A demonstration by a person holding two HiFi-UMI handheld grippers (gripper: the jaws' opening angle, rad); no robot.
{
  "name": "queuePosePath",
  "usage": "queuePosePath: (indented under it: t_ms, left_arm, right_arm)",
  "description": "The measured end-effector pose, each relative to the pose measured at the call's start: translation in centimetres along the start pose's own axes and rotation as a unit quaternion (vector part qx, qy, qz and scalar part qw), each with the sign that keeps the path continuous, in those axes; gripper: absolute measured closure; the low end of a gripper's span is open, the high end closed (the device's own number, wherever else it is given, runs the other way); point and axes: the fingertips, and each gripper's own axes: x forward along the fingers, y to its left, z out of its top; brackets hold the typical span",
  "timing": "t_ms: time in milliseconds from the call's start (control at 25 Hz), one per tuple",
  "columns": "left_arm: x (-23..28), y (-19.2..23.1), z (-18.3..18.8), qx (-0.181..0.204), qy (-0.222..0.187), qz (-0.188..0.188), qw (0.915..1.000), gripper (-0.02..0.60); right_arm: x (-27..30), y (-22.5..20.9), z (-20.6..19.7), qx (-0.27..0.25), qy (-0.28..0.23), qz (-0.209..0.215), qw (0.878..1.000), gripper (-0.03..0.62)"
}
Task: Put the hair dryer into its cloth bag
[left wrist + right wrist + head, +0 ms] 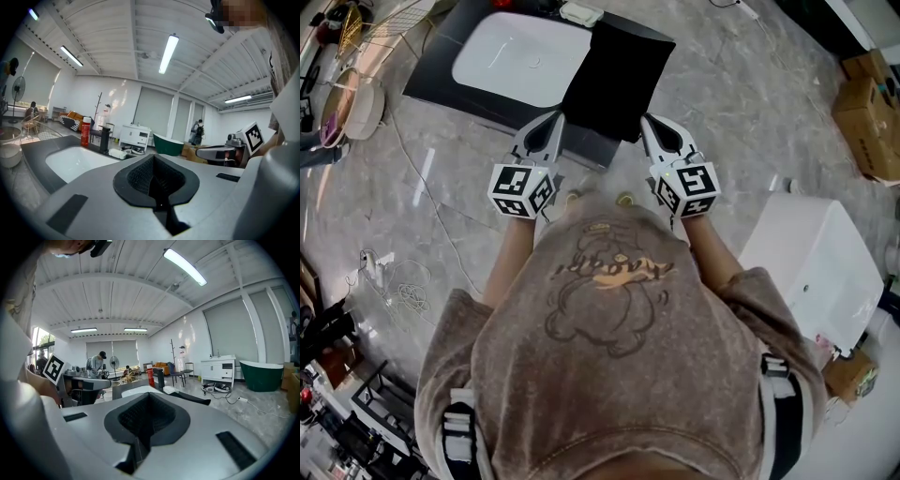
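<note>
Seemingly nothing is in hand: the left gripper [553,120] and right gripper [650,122] are held shut and empty, just near of the black cloth bag [614,80] laid on the counter [431,80]. No hair dryer is seen, so bagging is judged undone.

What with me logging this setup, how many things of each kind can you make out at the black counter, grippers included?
grippers: 2 (left gripper, right gripper, jaws shut, empty)
black cloth bag: 1
white sink basin: 1
black faucet: 1
red bottle: 1
small white object: 1
total: 7
</note>
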Motion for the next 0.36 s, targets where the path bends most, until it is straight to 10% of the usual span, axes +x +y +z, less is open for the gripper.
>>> queuePosePath:
  t_ms: [360]
  left_arm:
    - [-0.74,0.74,-0.14,-0.01,0.0,0.008,0.9999,0.563]
  right_arm:
    - [0.79,0.69,0.79,-0.025,0.001,0.021,0.999,0.595]
